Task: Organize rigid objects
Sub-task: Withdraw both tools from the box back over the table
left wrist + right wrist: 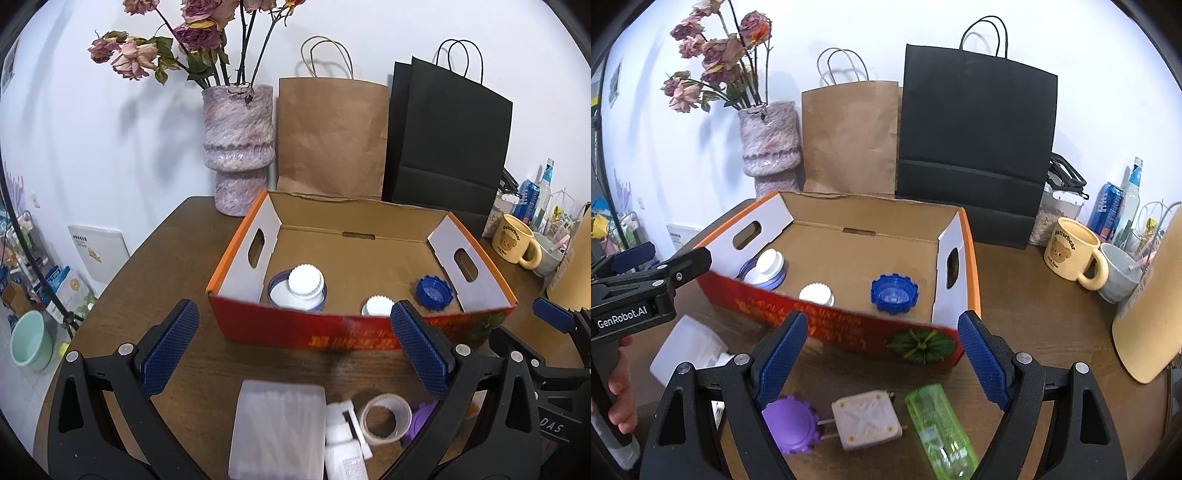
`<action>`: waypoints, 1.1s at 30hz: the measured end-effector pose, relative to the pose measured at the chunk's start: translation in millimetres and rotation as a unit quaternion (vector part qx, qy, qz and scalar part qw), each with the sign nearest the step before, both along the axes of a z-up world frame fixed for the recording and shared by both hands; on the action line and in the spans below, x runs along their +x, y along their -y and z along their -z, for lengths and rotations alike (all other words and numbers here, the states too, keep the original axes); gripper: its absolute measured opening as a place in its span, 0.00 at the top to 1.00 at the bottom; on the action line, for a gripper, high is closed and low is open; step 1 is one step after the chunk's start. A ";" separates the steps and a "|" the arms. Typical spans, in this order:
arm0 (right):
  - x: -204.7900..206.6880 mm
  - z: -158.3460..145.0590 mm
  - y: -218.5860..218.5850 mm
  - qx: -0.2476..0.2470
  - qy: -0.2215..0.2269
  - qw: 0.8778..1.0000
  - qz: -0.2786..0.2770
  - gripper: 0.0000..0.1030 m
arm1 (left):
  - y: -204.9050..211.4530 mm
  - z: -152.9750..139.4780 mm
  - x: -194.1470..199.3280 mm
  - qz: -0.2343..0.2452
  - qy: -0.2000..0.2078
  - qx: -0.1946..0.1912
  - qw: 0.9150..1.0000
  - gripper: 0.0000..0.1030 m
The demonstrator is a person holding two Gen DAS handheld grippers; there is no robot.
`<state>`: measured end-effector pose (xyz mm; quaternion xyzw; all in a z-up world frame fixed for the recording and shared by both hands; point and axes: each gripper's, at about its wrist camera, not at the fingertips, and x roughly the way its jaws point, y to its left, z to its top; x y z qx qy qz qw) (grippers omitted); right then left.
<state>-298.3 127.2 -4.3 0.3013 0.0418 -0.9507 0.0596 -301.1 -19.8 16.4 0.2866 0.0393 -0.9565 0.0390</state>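
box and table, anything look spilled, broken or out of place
Nothing spilled or broken. The blue cap lies loose in the box, upturned and off any bottle. The flowers behind look wilted.

"GenRobot.AI" on left tool (pixel 635 280), "Butterbear" on yellow mug (pixel 1071 251)

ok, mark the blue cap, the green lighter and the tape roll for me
blue cap (pixel 894 293), right wrist view, on its hollow centre
green lighter (pixel 940 428), right wrist view, on mid body
tape roll (pixel 386 419), left wrist view, on its near rim
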 end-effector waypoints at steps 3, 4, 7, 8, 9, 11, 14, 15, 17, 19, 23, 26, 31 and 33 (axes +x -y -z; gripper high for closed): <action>10.8 2.5 1.1 0.005 -0.001 1.000 -0.001 0.15 | 0.7 1.5 9.9 0.002 -0.001 0.002 1.000 0.00; 13.5 3.0 1.7 0.006 -0.001 1.000 -0.002 0.15 | 0.9 1.8 13.2 0.003 -0.003 0.003 1.000 0.00; 24.9 7.2 2.7 0.010 -0.001 1.000 -0.004 0.15 | 0.8 2.3 22.6 0.004 -0.006 0.003 1.000 0.00; 29.5 9.5 2.1 0.009 -0.001 1.000 -0.004 0.15 | 1.1 2.8 26.4 0.004 -0.007 0.003 1.000 0.00; 33.1 11.7 1.4 0.009 0.000 1.000 -0.003 0.15 | 1.3 3.4 30.8 0.004 -0.008 0.004 1.000 0.00; 41.8 15.6 -1.1 0.007 0.002 1.000 -0.001 0.15 | 2.0 5.5 39.3 0.001 -0.010 0.006 1.000 0.00; 52.1 18.0 -4.5 0.005 0.000 1.000 -0.001 0.15 | 2.4 7.3 48.0 0.002 -0.010 0.007 1.000 0.00; 56.6 18.5 -5.6 0.005 -0.002 1.000 -0.001 0.15 | 2.5 8.0 52.2 0.001 -0.010 0.006 1.000 0.00; 63.9 19.6 -7.0 0.006 -0.002 1.000 -0.004 0.15 | 3.4 9.3 57.3 0.000 -0.010 0.007 1.000 0.00; 70.8 21.0 -8.4 0.008 0.000 1.000 -0.006 0.15 | 4.1 10.9 62.6 0.000 -0.008 0.009 1.000 0.00; 83.6 26.2 -11.5 0.013 0.006 1.000 -0.006 0.15 | 4.5 13.6 73.0 0.002 -0.006 0.006 1.000 0.00; 91.4 27.5 -16.3 0.013 0.008 1.000 -0.007 0.15 | 5.6 16.6 81.1 0.004 -0.002 0.004 1.000 0.00; 102.9 27.3 -26.0 0.009 0.009 1.000 -0.003 0.15 | 8.6 23.9 94.3 0.005 0.011 0.003 1.000 0.00; 106.6 28.8 -30.6 0.010 0.012 1.000 -0.001 0.15 | 9.7 26.5 98.5 0.002 0.014 0.001 1.000 0.00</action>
